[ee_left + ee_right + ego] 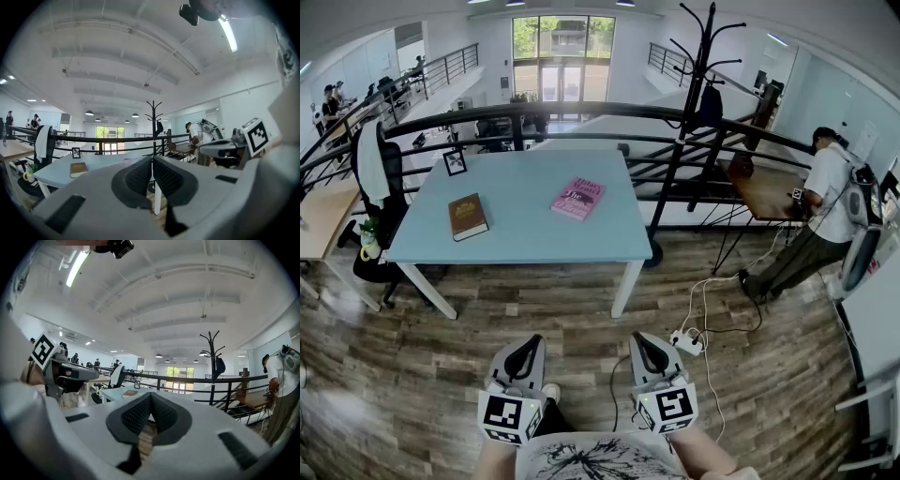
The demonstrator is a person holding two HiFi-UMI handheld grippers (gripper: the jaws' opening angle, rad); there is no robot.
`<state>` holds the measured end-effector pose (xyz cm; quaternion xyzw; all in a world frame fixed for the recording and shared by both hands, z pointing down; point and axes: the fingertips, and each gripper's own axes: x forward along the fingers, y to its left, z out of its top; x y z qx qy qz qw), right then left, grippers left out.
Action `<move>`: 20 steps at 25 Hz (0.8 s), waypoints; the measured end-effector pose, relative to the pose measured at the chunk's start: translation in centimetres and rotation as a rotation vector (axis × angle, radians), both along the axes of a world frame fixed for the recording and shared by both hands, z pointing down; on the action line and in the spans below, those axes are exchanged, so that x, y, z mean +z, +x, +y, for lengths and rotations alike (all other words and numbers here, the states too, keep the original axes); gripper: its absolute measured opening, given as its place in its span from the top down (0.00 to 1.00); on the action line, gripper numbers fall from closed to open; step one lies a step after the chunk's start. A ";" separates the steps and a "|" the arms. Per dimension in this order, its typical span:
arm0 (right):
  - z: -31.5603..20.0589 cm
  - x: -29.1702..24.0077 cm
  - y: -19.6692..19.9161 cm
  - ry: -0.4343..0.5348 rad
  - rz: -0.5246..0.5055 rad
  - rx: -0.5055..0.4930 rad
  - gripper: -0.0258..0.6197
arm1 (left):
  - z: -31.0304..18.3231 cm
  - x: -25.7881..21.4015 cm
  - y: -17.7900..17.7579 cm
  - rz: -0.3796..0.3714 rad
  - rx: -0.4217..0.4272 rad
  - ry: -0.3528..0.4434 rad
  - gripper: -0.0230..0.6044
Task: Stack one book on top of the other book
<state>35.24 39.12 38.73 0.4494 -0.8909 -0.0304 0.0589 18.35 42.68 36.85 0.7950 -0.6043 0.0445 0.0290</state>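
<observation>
A brown book (468, 216) lies flat near the left end of the light blue table (525, 248). A pink book (578, 198) lies flat toward the table's right side, apart from the brown one. My left gripper (524, 354) and right gripper (648, 349) hang side by side over the wood floor, well short of the table, both shut with nothing between the jaws. The left gripper view shows the shut left gripper (152, 161) with the brown book (78, 168) far beyond it. In the right gripper view the right gripper (151, 399) is shut too, the table (115, 393) distant.
A small framed picture (455, 162) stands at the table's far left corner. A black railing (581, 112) runs behind the table, with a coat stand (689, 84) to the right. A person (820, 211) bends over a wooden desk at right. A power strip (686, 342) and cables lie on the floor.
</observation>
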 end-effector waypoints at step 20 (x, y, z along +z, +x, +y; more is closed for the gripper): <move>-5.0 2.2 -3.9 -0.065 -0.017 0.020 0.97 | -5.1 2.4 -4.2 0.042 0.012 -0.050 0.95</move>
